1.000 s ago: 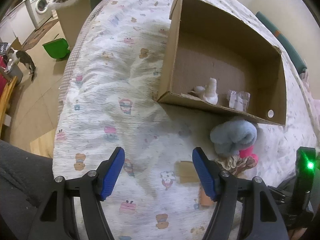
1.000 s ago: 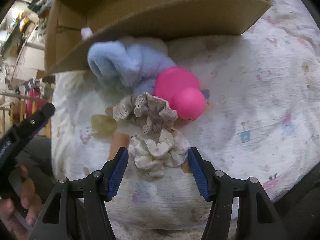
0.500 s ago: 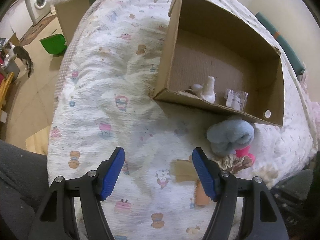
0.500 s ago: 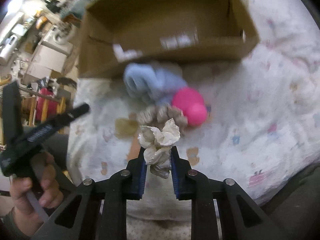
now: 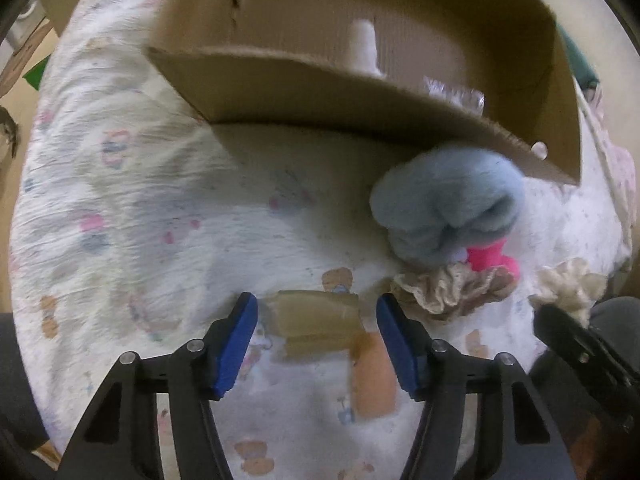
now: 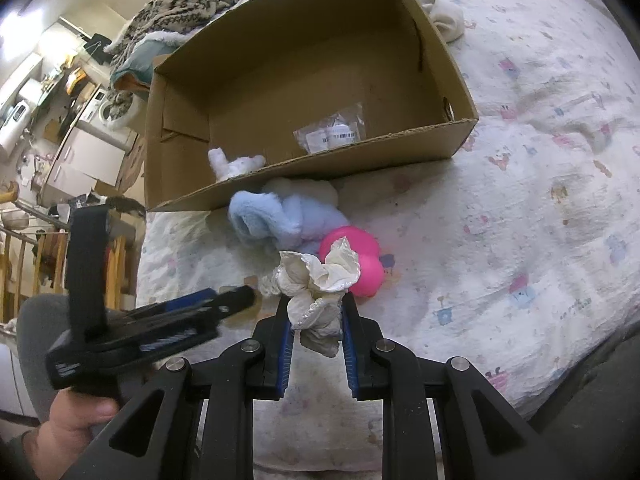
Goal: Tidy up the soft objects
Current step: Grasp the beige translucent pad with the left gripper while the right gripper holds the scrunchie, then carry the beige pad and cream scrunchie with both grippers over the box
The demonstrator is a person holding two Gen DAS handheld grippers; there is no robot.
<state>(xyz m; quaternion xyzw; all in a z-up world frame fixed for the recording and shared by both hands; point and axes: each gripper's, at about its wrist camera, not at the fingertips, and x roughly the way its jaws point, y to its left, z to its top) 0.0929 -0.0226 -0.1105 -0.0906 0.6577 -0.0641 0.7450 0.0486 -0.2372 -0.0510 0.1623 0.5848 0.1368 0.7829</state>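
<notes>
My right gripper (image 6: 317, 316) is shut on a cream scrunchie (image 6: 320, 280) and holds it above the bed; the scrunchie also shows in the left wrist view (image 5: 572, 284). My left gripper (image 5: 314, 332) is open and empty, low over the bed, just left of a beige lace scrunchie (image 5: 448, 286). A blue fluffy sock (image 5: 448, 208) (image 6: 272, 220) and a pink soft toy (image 5: 490, 258) (image 6: 366, 256) lie against the front wall of an open cardboard box (image 5: 320, 88) (image 6: 304, 176).
The box holds a white soft item (image 6: 236, 164) and a clear plastic packet (image 6: 332, 132). Brown tape patches (image 5: 320, 320) lie on the printed bedsheet (image 5: 120, 200). A white sock (image 6: 446, 16) lies behind the box. Floor and furniture lie left of the bed.
My right gripper shut on the cream scrunchie and lifted it off the bed. My left gripper moved forward and down toward the tape patches and the beige scrunchie.
</notes>
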